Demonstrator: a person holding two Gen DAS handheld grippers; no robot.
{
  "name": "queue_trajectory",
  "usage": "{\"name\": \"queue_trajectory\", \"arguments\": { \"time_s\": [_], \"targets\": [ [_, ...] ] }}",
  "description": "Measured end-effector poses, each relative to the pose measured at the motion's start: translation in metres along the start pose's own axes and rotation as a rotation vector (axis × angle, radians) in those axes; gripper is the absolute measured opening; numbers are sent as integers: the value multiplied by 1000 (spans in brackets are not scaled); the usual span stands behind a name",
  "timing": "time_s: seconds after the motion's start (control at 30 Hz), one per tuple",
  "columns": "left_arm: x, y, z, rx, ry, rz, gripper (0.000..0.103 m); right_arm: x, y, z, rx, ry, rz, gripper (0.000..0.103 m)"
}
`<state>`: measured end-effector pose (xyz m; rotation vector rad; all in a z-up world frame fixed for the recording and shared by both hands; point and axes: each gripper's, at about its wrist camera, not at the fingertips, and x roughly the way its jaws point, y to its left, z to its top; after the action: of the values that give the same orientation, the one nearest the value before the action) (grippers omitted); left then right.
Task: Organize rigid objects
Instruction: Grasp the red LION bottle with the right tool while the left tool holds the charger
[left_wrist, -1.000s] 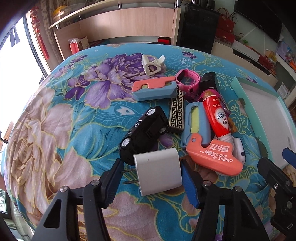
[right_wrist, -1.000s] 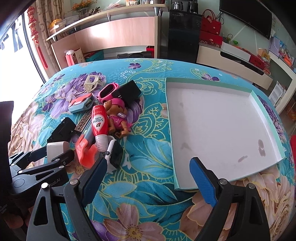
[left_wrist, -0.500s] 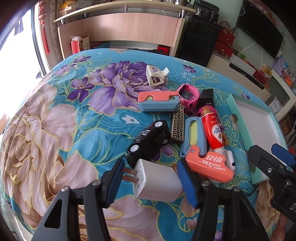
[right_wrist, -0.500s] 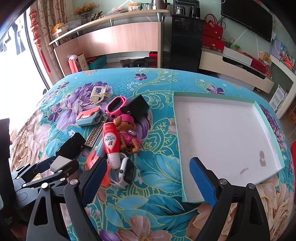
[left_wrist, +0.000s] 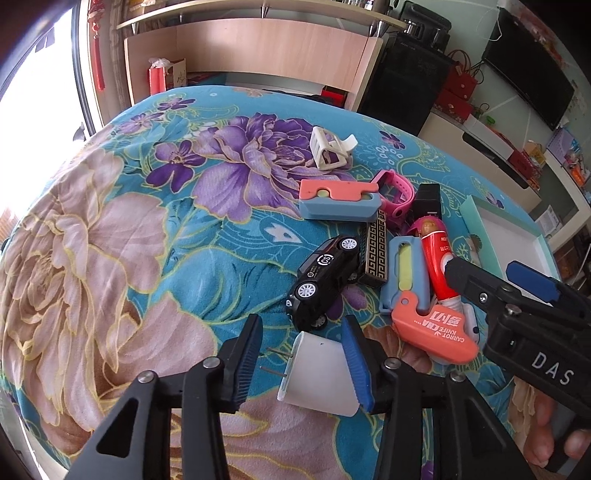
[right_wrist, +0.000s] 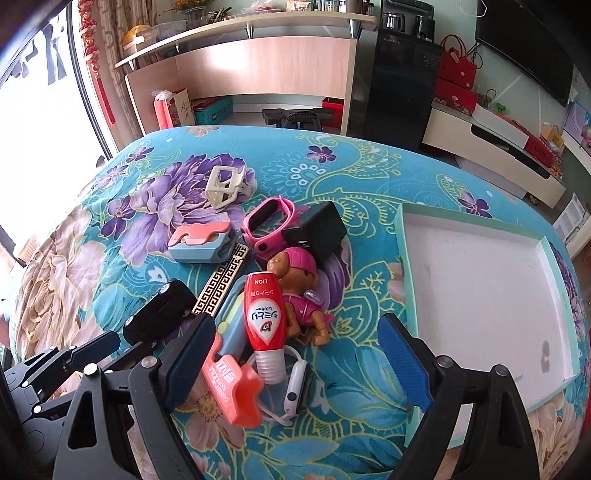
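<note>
The left gripper has just been opening; a white plug sits tilted between its jaws, touching the right pad while the left pad stands clear of the prongs. The right gripper is wide open and holds nothing, over a red tube and a white watch. The white tray lies by the table's right edge.

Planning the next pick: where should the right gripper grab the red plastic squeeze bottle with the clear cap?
Probably across the wide middle of the red plastic squeeze bottle, from above: it lies flat and uppermost, and its clear cap end tapers.
</note>
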<state>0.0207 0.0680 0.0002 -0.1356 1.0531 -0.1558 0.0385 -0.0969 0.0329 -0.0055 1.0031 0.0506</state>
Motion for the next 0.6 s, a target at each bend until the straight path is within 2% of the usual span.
{"name": "queue_trajectory", "arguments": {
  "time_s": [0.03,0.1,0.23,0.3,0.4,0.6],
  "targets": [
    [-1,0,0,2,-1,4,56,2,1,0,-2,5,5,84],
    [-1,1,0,5,2,14,63,7,2,-1,1,21,18,72],
    [-3,0,-1,22,0,46,71,16,1,-2,13,46,38,62],
    [-4,0,-2,34,3,56,76,19,1,-3,16,53,47,53],
    [-3,-1,-3,55,10,75,82,22,1,-3,17,57,60,47],
    [-3,-1,-5,70,15,93,87,22,3,-4,20,49,80,38]
  ]
}}
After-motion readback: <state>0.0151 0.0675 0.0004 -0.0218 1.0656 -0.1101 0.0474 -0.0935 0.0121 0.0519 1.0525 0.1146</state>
